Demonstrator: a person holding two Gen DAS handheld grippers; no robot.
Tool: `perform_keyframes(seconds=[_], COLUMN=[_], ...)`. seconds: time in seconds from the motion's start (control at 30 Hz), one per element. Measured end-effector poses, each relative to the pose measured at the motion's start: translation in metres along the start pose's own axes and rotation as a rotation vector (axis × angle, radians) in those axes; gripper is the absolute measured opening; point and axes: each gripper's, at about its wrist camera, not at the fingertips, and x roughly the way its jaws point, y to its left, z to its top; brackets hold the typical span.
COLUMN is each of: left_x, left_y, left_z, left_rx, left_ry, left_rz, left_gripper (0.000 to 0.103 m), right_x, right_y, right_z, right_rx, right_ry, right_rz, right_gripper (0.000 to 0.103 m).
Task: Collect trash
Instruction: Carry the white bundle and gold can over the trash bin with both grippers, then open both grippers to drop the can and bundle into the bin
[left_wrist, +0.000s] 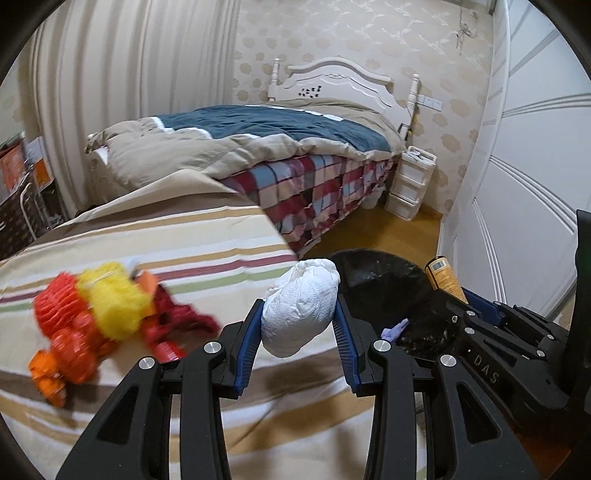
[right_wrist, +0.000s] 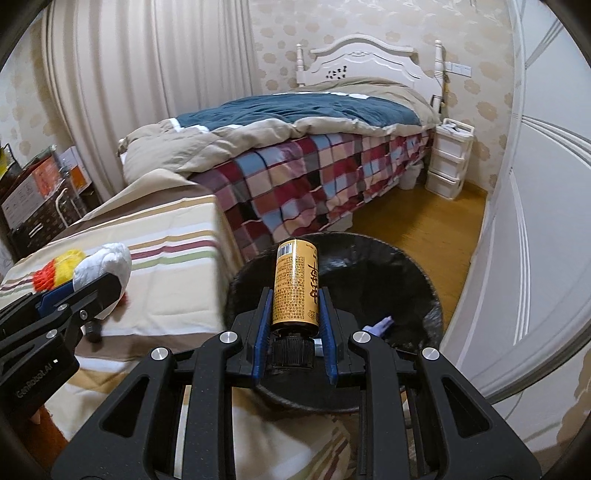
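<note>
As bin waits, bottle gripped — tissue too

Warm, even indoor light; fisheye-bent edges, slight motion blur.

Toy blurred; bin floor hidden (dark liner).

The wad is white embossed paper, soft and matt. The bottle looks glossy, gold-labelled, with a ribbed black plastic cap. Beside the trash bin, lined in crinkled, faintly shiny black film, the striped cover is matt woven cloth. The floor is smooth, satin wood.
</note>
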Motion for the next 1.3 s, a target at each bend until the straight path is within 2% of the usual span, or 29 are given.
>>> perform_keyframes(seconds=[0.5, 1.0, 1.1, 1.23, 1.3], left_x=[0.051, 0.075, 0.076, 0.073, 0.07], left_y=[-0.041, -0.052, -0.052, -0.049, -0.047], left_z=[0.012, 0.016, 0.017, 0.016, 0.016], left_rx=[0.065, 0.089, 0.09, 0.08, 0.07], left_ry=[0.049, 0.074, 0.078, 0.066, 0.061], left_rz=[0.024, 0.042, 0.041, 0.051, 0.056], left_gripper=[0.039, 0.04, 0.042, 0.059, 0.066], right_x=[0.035, 0.057, 0.058, 0.059, 0.058], right_y=[-0.038, -0.051, -0.051, -0.052, -0.052], right_z=[0.008, 0.012, 0.012, 0.011, 0.01], right_rx=[0.054, 0.077, 0.079, 0.083, 0.083], right_ry=[0.033, 0.054, 0.052, 0.044, 0.04], right_rz=[-0.031, -0.047, -0.054, -0.064, -0.071], right_gripper=[0.024, 0.024, 0.024, 0.028, 0.034])
